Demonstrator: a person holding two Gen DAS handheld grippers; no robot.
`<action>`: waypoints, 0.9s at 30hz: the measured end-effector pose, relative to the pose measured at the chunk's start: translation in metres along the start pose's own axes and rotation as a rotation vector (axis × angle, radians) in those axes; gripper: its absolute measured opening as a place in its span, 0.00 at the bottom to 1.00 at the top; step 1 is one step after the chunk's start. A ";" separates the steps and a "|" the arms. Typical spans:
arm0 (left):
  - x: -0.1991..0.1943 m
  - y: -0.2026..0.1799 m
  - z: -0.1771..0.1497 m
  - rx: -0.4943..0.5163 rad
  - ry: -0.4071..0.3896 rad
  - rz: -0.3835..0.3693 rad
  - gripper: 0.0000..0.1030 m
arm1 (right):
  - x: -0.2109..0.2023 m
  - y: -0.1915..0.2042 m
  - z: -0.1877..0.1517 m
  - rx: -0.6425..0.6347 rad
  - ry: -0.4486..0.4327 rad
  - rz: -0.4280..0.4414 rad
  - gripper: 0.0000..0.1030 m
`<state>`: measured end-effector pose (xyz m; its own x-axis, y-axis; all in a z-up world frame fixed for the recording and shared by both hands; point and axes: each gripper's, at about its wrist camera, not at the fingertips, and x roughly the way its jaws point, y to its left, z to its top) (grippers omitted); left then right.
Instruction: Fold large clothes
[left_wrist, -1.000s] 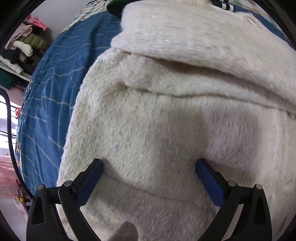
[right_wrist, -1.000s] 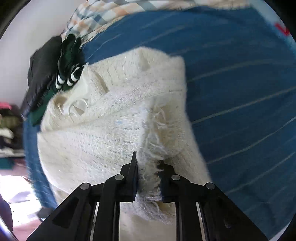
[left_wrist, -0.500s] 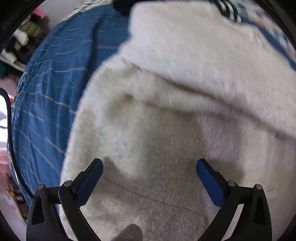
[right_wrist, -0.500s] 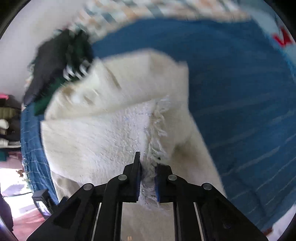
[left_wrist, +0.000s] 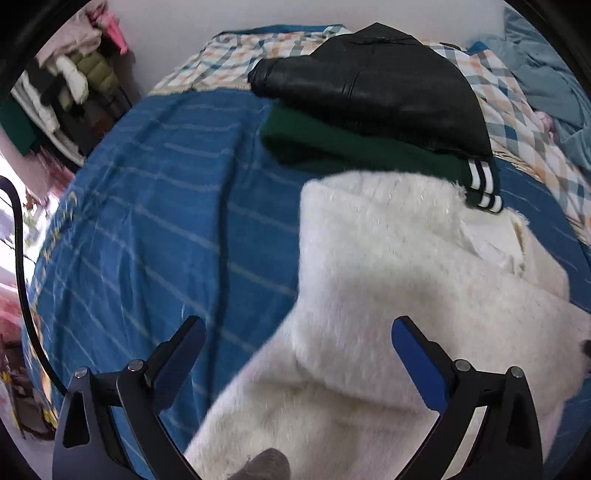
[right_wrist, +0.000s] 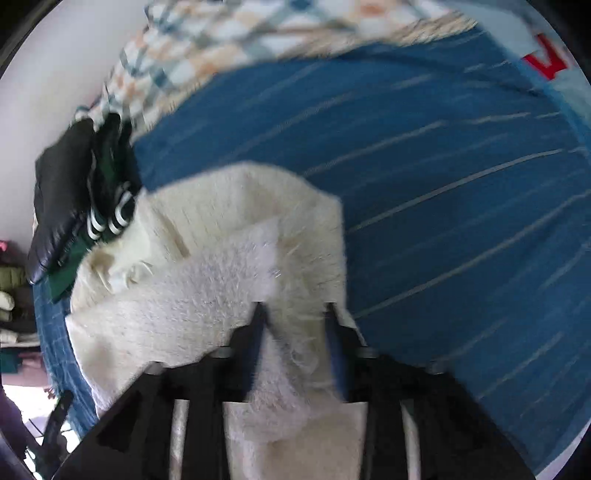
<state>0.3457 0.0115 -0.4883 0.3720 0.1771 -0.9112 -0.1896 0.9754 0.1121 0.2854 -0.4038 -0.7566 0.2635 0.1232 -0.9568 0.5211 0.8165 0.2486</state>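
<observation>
Left gripper (left_wrist: 297, 341) hangs spread wide above the white fuzzy sweater (left_wrist: 388, 295), which lies on the blue striped bedspread (left_wrist: 155, 206) below a green garment (left_wrist: 354, 147) and black jacket (left_wrist: 373, 77). Right gripper (right_wrist: 293, 314), jaws parted, straddles the sweater's (right_wrist: 221, 266) frayed edge, blurred.

Left gripper (left_wrist: 297, 339) sat with jaws spread wide, blue pads facing each other, nothing pinched between them. Right gripper (right_wrist: 295, 321) had its jaws parted to a moderate gap, with white fabric lying loose in that gap; view was motion-blurred, so contact with the pads couldn't be confirmed.
</observation>
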 end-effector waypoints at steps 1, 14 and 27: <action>0.008 -0.005 0.001 0.025 -0.005 0.020 1.00 | -0.009 -0.001 -0.004 0.006 -0.024 0.005 0.51; 0.087 -0.023 -0.014 0.207 0.126 0.052 1.00 | 0.073 0.045 -0.028 -0.179 0.185 -0.037 0.12; -0.009 -0.048 -0.060 0.223 0.139 -0.022 1.00 | -0.019 -0.014 -0.026 -0.176 0.228 -0.247 0.47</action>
<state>0.2972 -0.0447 -0.5095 0.2426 0.1510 -0.9583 0.0281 0.9863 0.1625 0.2523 -0.4030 -0.7460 -0.0504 0.0168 -0.9986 0.3933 0.9194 -0.0044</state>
